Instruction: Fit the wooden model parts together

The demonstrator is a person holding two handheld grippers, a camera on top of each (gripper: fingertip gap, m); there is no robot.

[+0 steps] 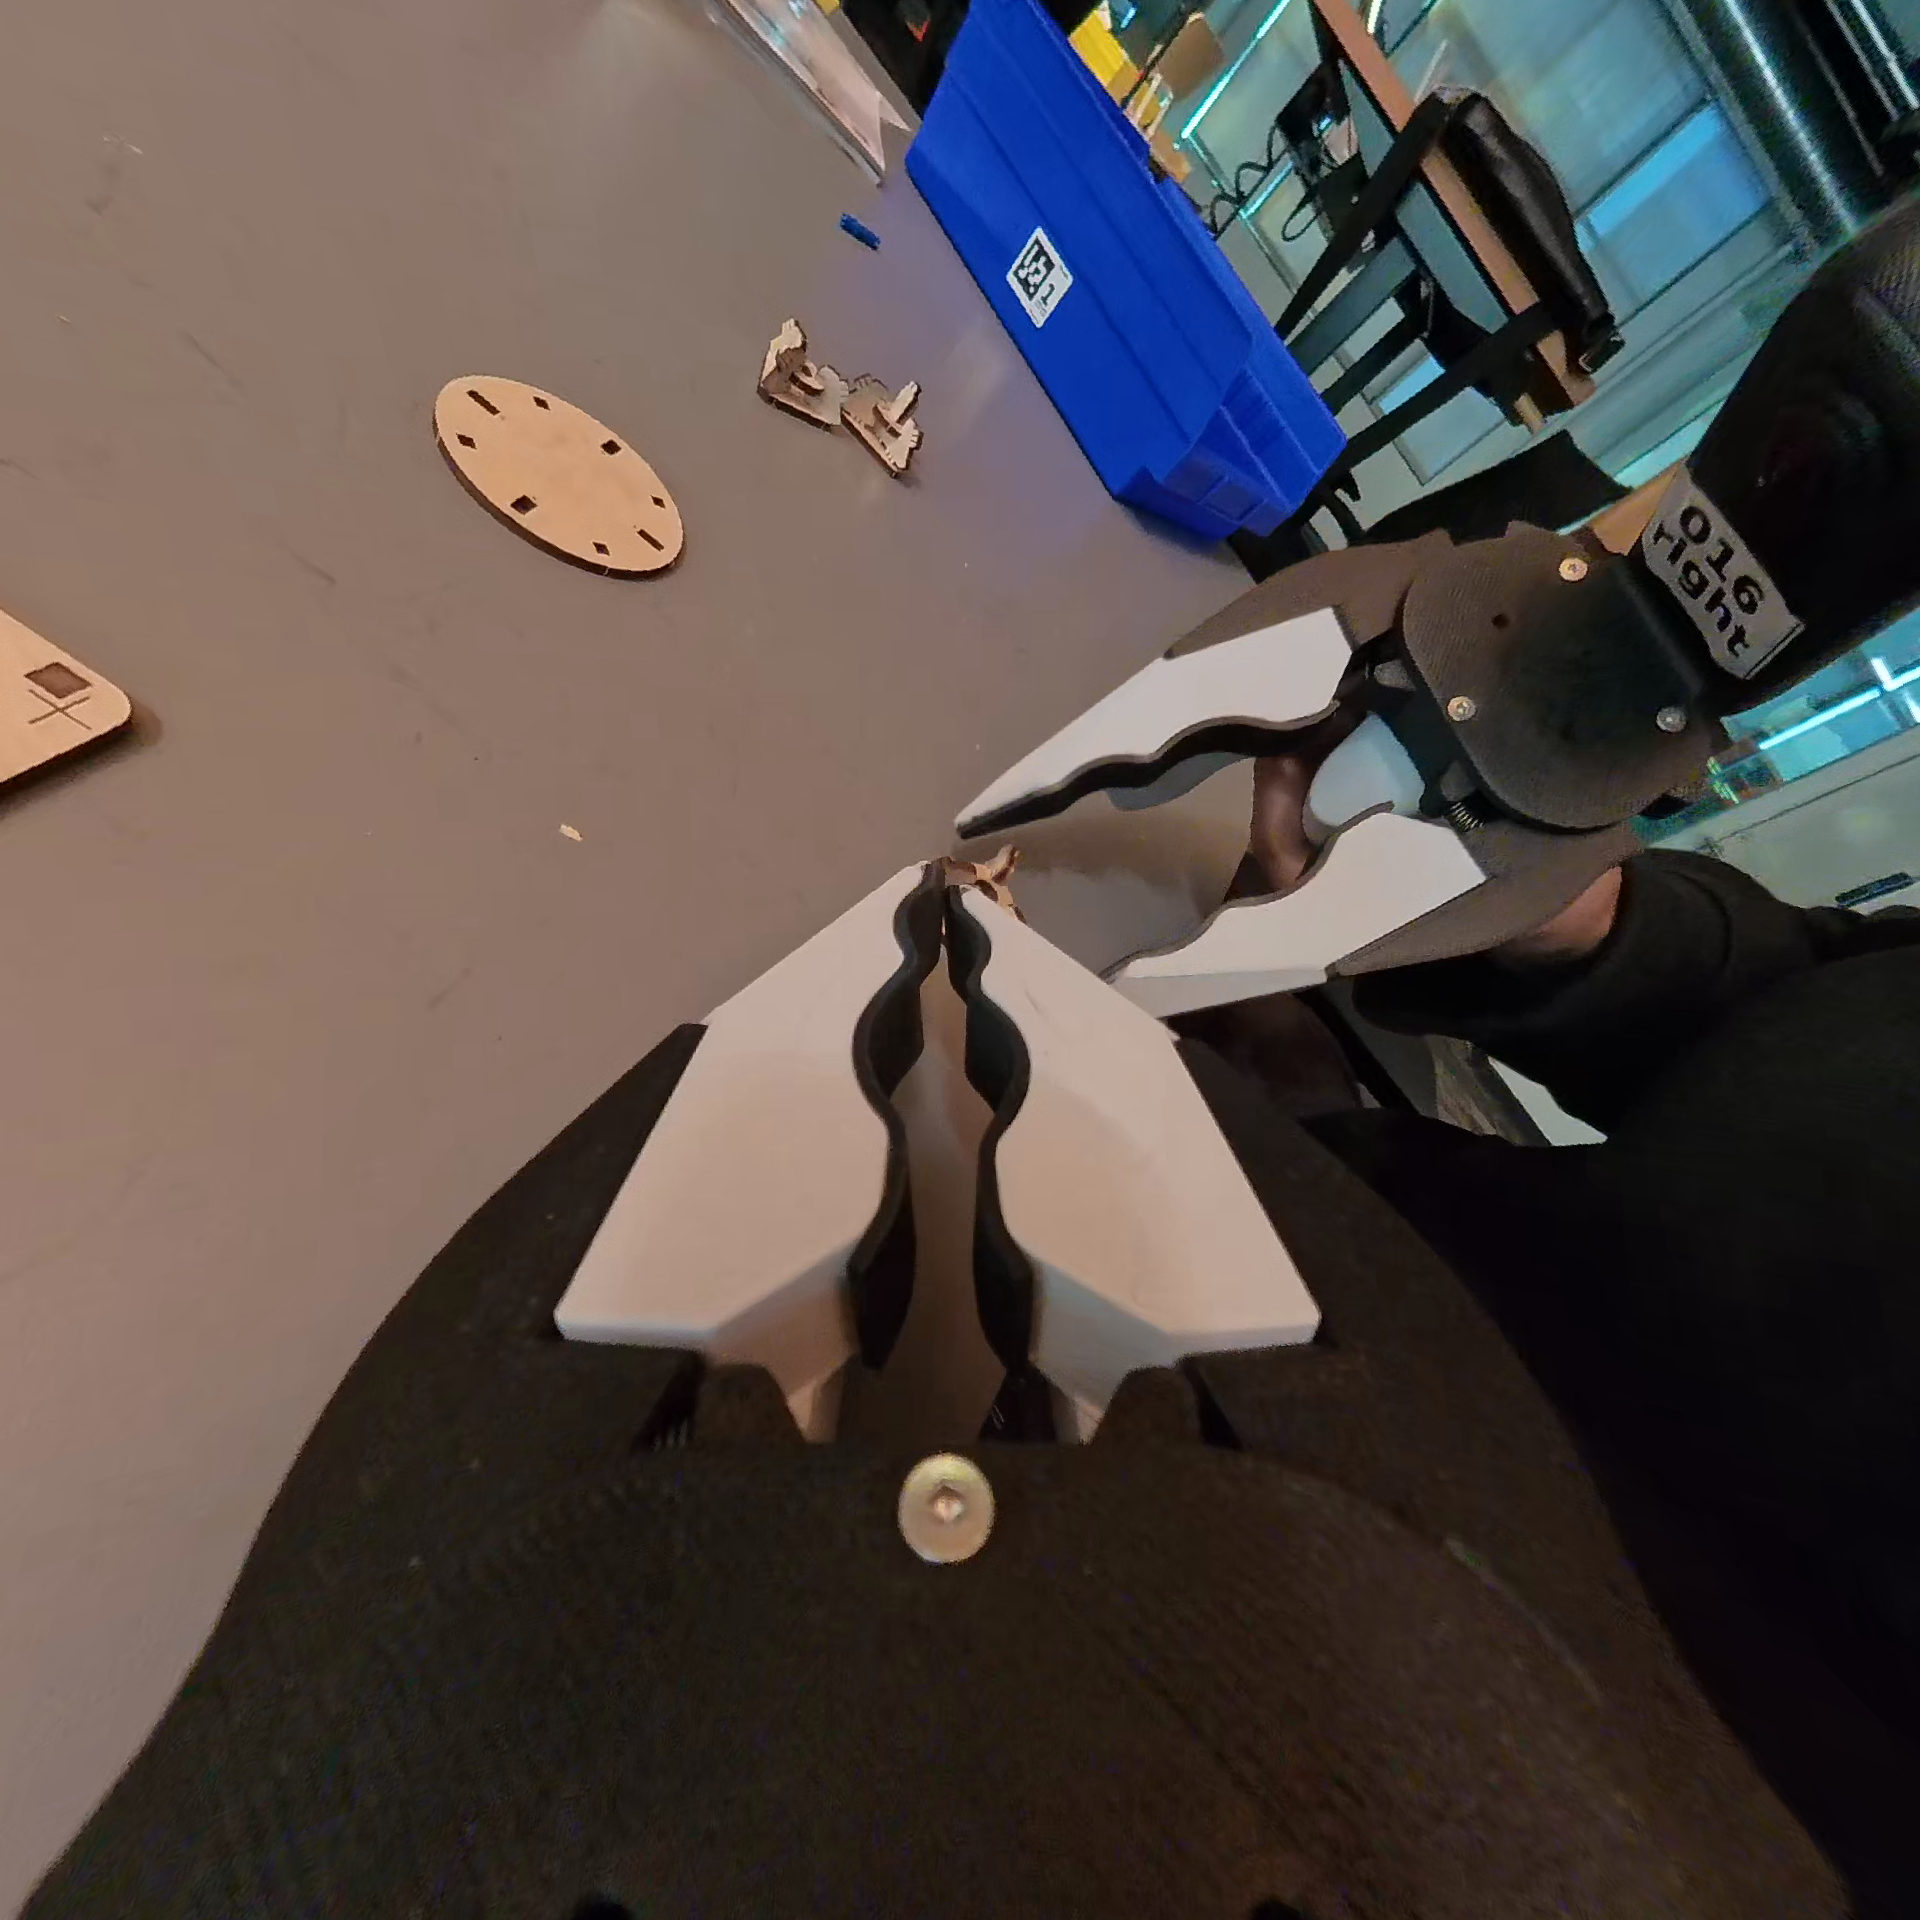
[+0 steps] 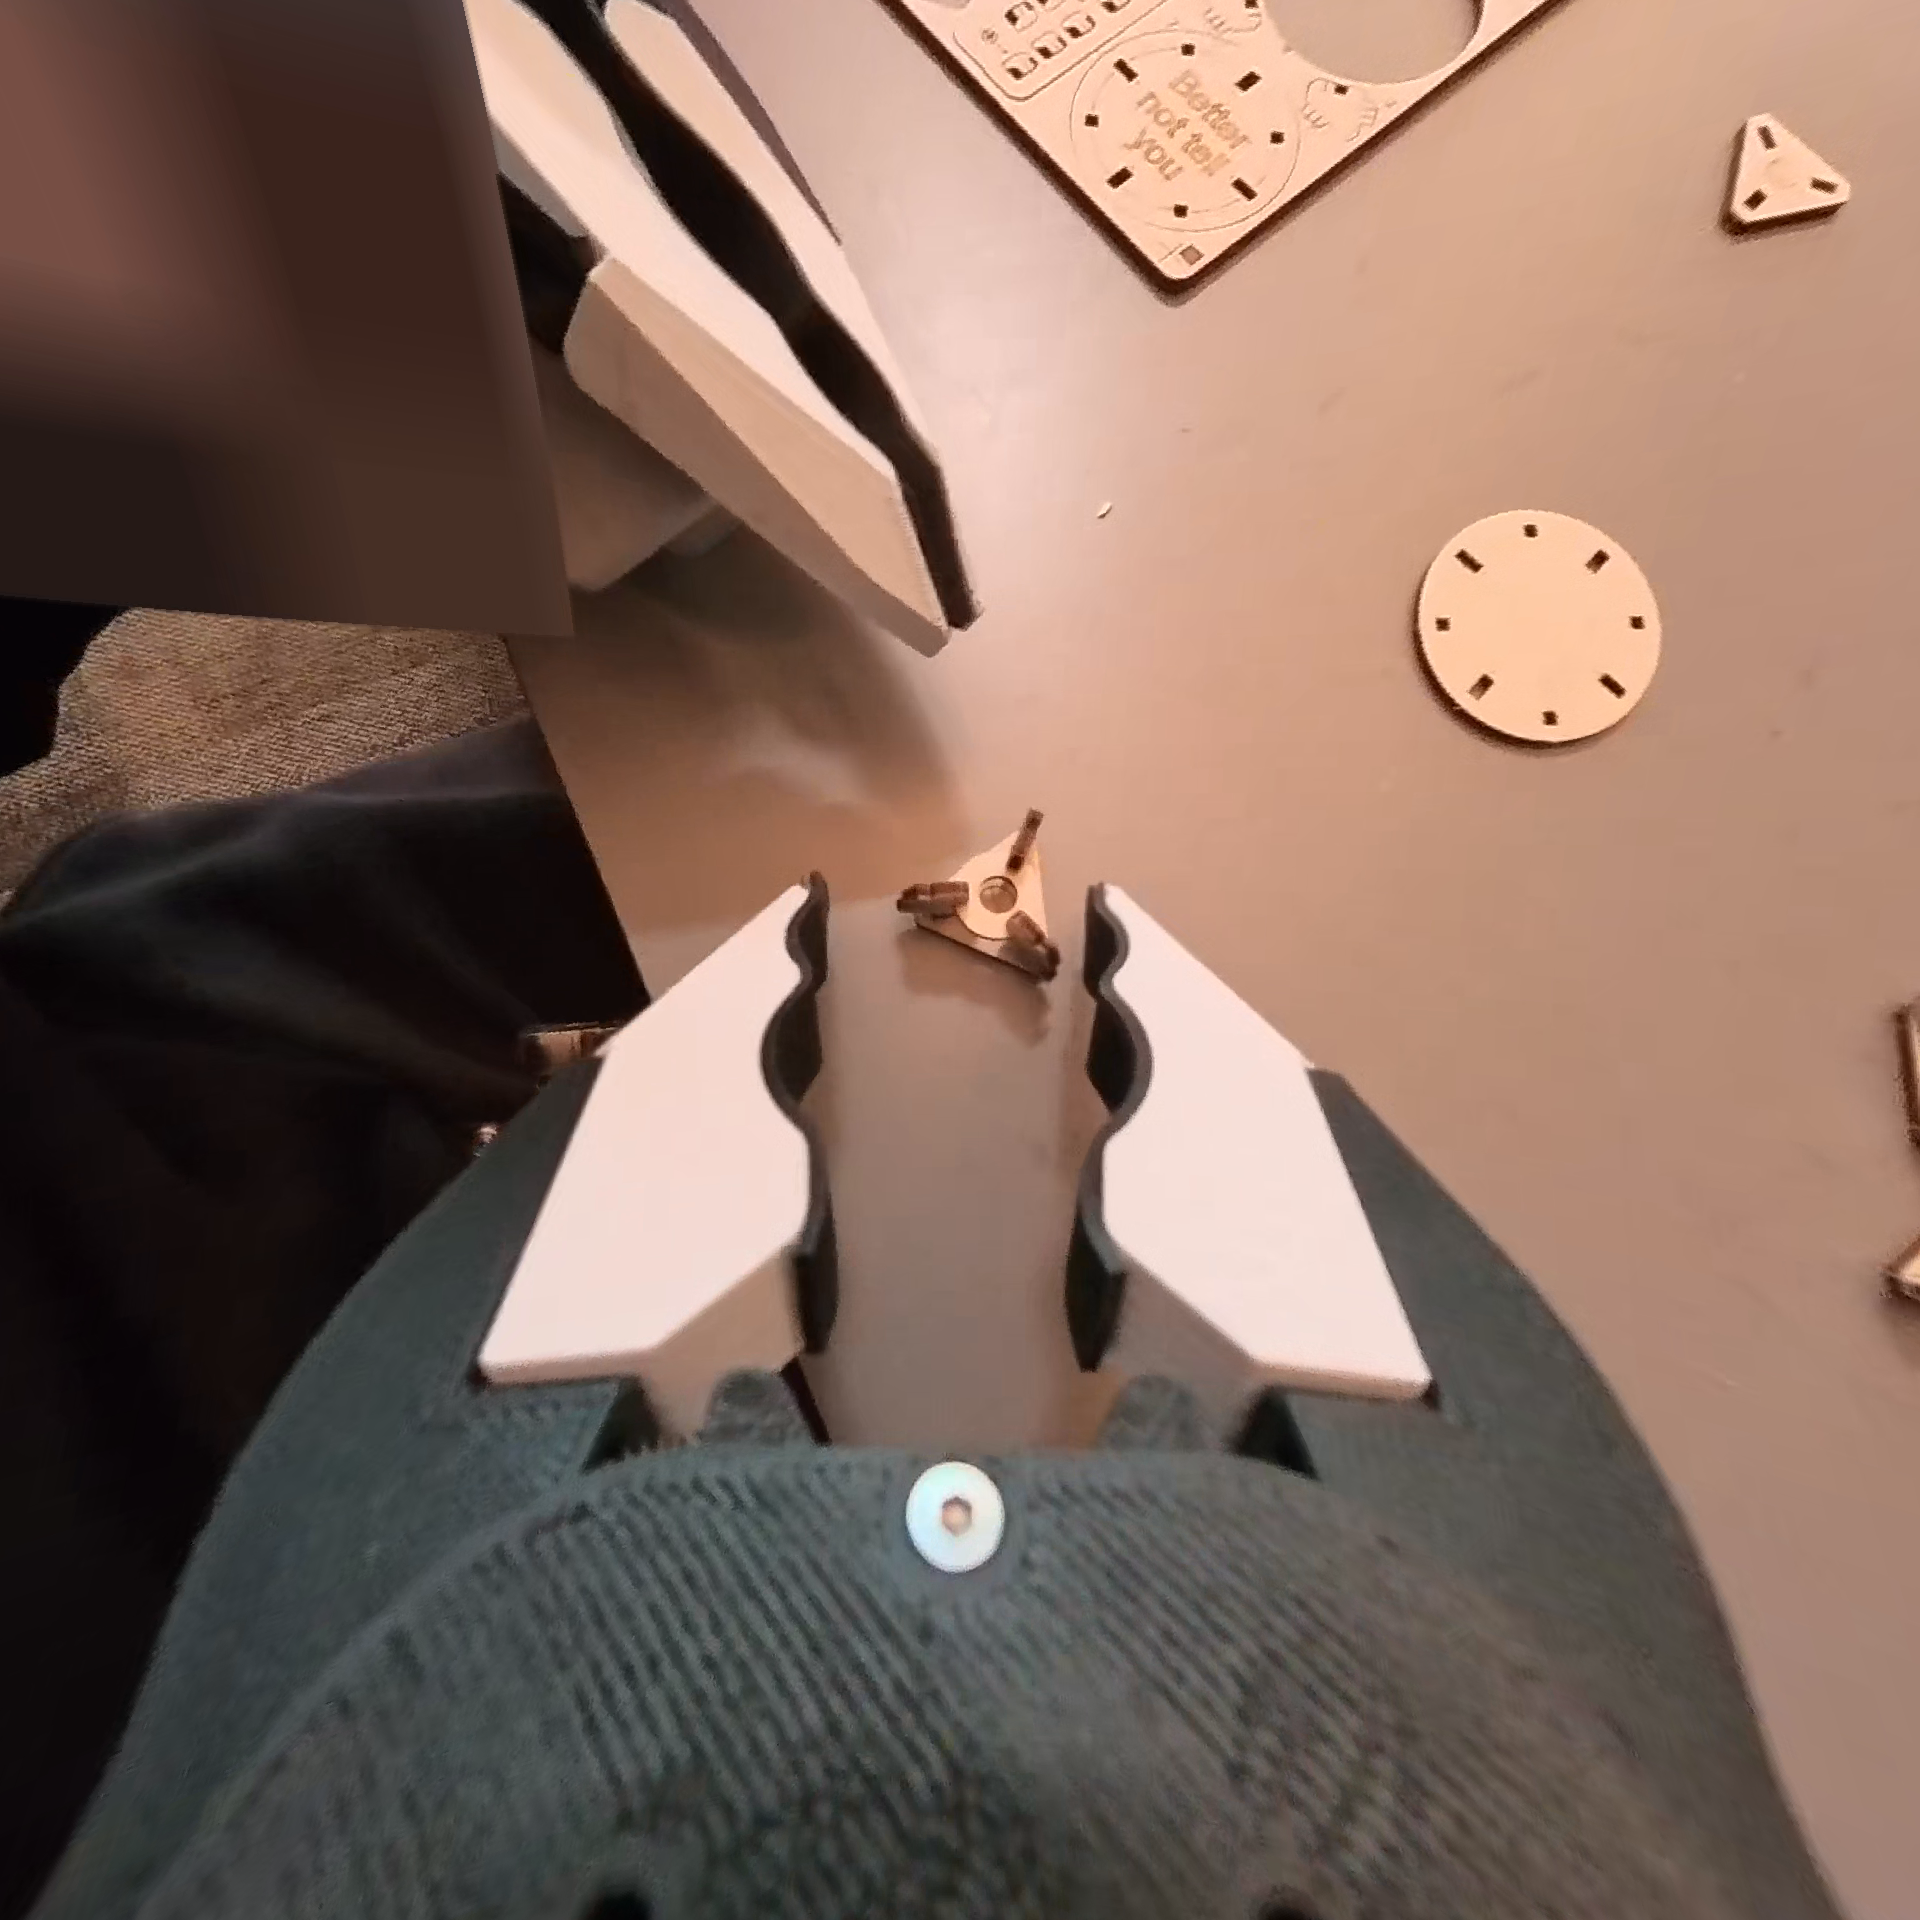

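Observation:
A small wooden triangle (image 2: 1000, 902) with three dark pegs pushed through it lies on the grey table (image 2: 1299, 987). My right gripper (image 2: 956, 899) is open, with the triangle just beyond and between its fingertips; neither pad touches it. In the left wrist view the right gripper (image 1: 1039, 904) shows open at the right. My left gripper (image 1: 943, 883) is shut, and part of the triangle (image 1: 992, 873) peeks out just past its tips. In the right wrist view the left gripper (image 2: 940, 613) hangs blurred at the upper left, apart from the triangle.
A round slotted wooden disc (image 1: 558, 475) (image 2: 1538, 627) lies on the table. A cut wooden sheet (image 2: 1195, 114), a plain small triangle (image 2: 1784, 177) and small wooden parts (image 1: 842, 400) lie farther off. A blue bin (image 1: 1112, 270) stands at the far edge. A dark sleeve (image 1: 1662, 1039) is at the right. Some 4 centimeters of space lies between my two pairs of fingers.

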